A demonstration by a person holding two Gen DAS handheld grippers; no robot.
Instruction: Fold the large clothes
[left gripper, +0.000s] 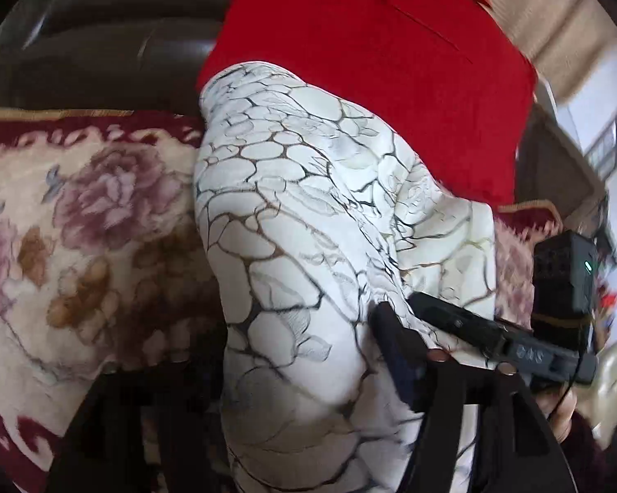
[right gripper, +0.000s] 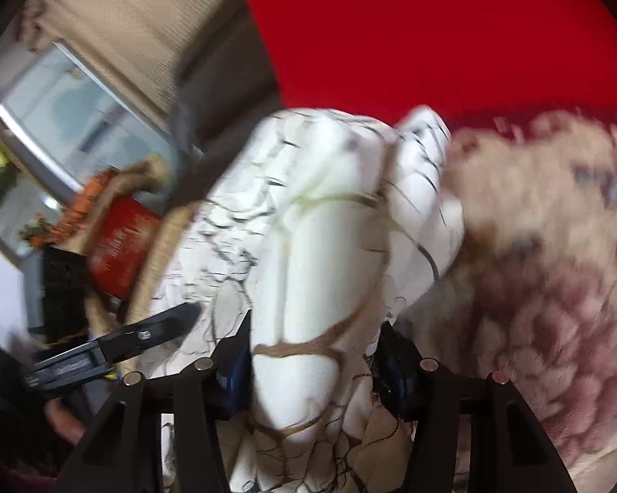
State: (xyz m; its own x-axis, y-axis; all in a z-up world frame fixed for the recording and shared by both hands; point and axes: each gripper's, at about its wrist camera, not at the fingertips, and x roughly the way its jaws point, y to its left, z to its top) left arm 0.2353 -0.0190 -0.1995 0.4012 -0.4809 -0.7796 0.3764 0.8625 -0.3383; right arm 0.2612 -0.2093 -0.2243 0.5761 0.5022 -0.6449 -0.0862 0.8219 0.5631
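The right gripper [right gripper: 308, 365] clamps a bunched fold of the white patterned garment [right gripper: 308, 246] at the frame's lower centre. The left gripper [left gripper: 304, 369] holds the same garment [left gripper: 292, 205], which rises mid-frame over a floral blanket [left gripper: 82, 213], with a red cushion [left gripper: 370, 61] in the upper part of the frame.

Dark brown leather sofa back [left gripper: 115, 53], glossy, at upper left. Seat covered by plush floral throw [left gripper: 82, 222], cream ground, mauve and tan blooms, maroon border. Red cushion [left gripper: 374, 65] propped against the backrest. Beige curtain [right gripper: 139, 28] hanging beside a bright window [right gripper: 74, 123]; daylight entering. Red box [right gripper: 117, 246] and orange decorations [right gripper: 78, 205] on a side surface, blurred.
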